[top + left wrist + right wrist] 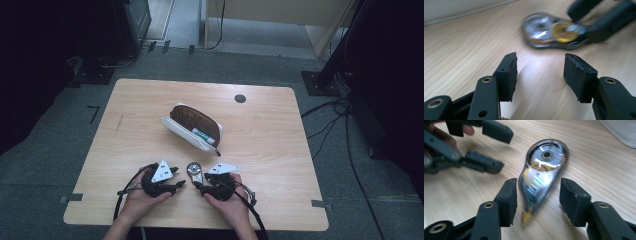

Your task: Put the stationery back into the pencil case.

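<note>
Correction-tape dispenser (541, 173) is what both grippers work at, but biggest is the wooden table (260, 150), bearing an open pencil pouch (192, 126) mid-table. Nearer the person, left gripper (540, 72) stands half-wide with nothing between. Right gripper (537, 200) straddles the dispenser's narrow end, pads not pressing. The dispenser lies flat between both grippers.

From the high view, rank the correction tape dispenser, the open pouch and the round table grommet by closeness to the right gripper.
1. Correction tape dispenser: at the right gripper's tips, front centre.
2. Open pouch: mid-table, beyond it.
3. Round grommet: near the table's far edge.
</note>
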Available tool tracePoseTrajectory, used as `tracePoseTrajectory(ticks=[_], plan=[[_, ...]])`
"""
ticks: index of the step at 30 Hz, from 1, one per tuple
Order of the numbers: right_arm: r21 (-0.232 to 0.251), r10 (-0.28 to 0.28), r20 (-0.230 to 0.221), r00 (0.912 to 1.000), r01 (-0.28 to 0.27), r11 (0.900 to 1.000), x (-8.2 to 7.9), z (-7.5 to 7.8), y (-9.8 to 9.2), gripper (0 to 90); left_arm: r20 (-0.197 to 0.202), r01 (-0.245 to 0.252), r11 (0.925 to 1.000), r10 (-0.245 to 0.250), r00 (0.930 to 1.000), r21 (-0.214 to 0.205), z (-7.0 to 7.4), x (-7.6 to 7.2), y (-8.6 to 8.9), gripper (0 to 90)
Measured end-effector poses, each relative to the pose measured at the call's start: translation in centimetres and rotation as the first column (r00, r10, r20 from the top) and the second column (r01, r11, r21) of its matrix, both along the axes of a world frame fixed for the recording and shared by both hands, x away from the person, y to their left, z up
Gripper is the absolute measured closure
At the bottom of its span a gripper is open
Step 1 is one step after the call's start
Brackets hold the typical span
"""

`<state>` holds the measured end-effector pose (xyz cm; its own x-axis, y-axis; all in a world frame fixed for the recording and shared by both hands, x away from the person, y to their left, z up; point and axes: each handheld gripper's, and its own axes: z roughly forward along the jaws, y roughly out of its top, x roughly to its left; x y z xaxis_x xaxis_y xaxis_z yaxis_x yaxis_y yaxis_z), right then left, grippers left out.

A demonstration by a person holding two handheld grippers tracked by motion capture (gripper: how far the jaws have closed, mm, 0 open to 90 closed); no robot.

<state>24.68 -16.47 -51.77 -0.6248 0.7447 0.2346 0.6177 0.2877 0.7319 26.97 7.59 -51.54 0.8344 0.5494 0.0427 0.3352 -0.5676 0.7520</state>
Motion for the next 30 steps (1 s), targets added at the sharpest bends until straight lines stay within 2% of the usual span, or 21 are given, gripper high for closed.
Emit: tracePoseTrajectory(ticks=[4,7,9,11,13,16,21,24,30], plan=[[-0.043,-0.037,0.048,0.9981,0.039,0.9983,0.0,-0.1,1.5,41.7,0.014,-0.039,0.9992,0.039,0.9991,-0.014,0.0,0.3,0.3,45.2],[-0.094,-0.055,0.100,0.9935,0.065,0.9935,0.0,-0.3,2.4,39.9,0.032,-0.038,0.9993,0.038,0.9987,0.005,-0.1,0.3,0.2,45.1],[-0.107,-0.064,0.116,0.9911,0.077,0.9912,0.1,-0.4,2.8,39.2,0.040,-0.027,0.9995,0.027,0.9988,0.014,-0.1,0.3,0.2,45.3],[-0.129,-0.061,0.131,0.9896,0.078,0.9886,0.2,-0.4,3.0,42.3,0.044,-0.020,0.9996,0.019,0.9989,0.020,-0.1,0.3,0.2,45.8],[-0.139,-0.045,0.142,0.9888,0.065,0.9882,0.4,-0.4,3.0,49.4,0.048,-0.023,0.9995,0.022,0.9986,0.024,-0.2,0.3,0.2,46.4],[-0.104,-0.003,0.123,0.9924,0.016,0.9944,0.6,-0.4,2.5,52.2,0.049,-0.009,0.9992,0.007,0.9988,0.040,-0.2,0.3,0.1,46.4],[-0.070,0.043,0.088,0.9952,-0.037,0.9969,0.9,-0.3,1.7,52.4,0.058,0.007,0.9987,-0.010,0.9983,0.050,-0.2,0.2,-0.1,44.8],[-0.035,0.046,0.059,0.9972,-0.044,0.9984,1.2,-0.2,1.2,52.4,0.064,0.009,0.9985,-0.013,0.9979,0.054,-0.2,0.3,-0.2,44.3],[-0.004,0.051,0.023,0.9985,-0.050,0.9987,1.4,-0.1,0.7,52.4,0.086,0.021,0.9978,-0.026,0.9959,0.063,-0.2,0.2,-0.5,43.3]])
